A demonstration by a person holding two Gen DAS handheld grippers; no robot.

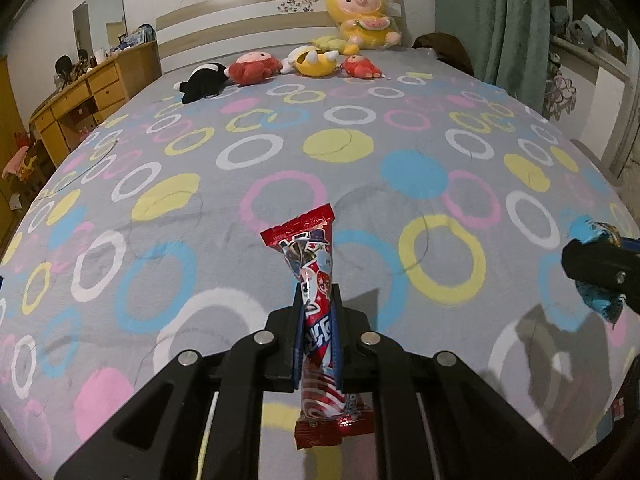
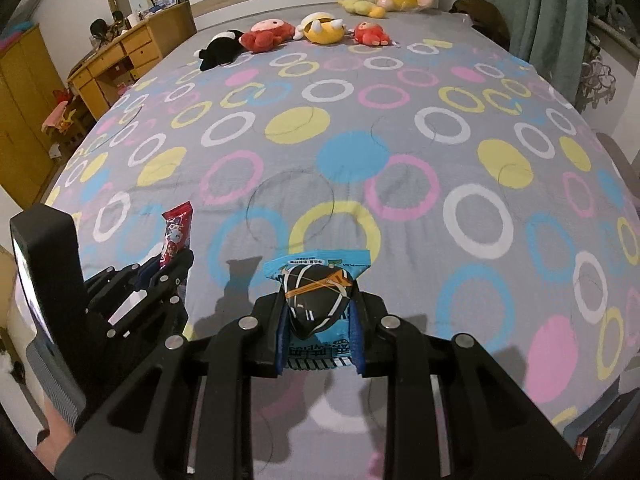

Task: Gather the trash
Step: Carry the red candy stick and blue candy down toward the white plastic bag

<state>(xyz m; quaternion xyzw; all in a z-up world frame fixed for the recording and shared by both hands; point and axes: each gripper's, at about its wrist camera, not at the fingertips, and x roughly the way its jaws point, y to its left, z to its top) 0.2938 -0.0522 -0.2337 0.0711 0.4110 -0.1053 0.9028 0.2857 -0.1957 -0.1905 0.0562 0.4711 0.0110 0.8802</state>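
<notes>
My left gripper (image 1: 318,308) is shut on a long red snack wrapper (image 1: 310,256) and holds it above the bed; the wrapper sticks out past the fingertips and hangs down behind them. My right gripper (image 2: 318,308) is shut on a blue and black snack packet (image 2: 318,292), also held above the bed. In the left wrist view the right gripper (image 1: 592,268) shows at the right edge with the blue packet (image 1: 600,304). In the right wrist view the left gripper (image 2: 168,264) shows at the left with the red wrapper (image 2: 176,232).
The bed has a grey sheet with coloured rings (image 1: 320,184). Several plush toys (image 1: 256,66) lie near the headboard (image 1: 248,24). A wooden desk (image 1: 88,96) stands to the left. Green curtains (image 1: 496,20) hang at the right.
</notes>
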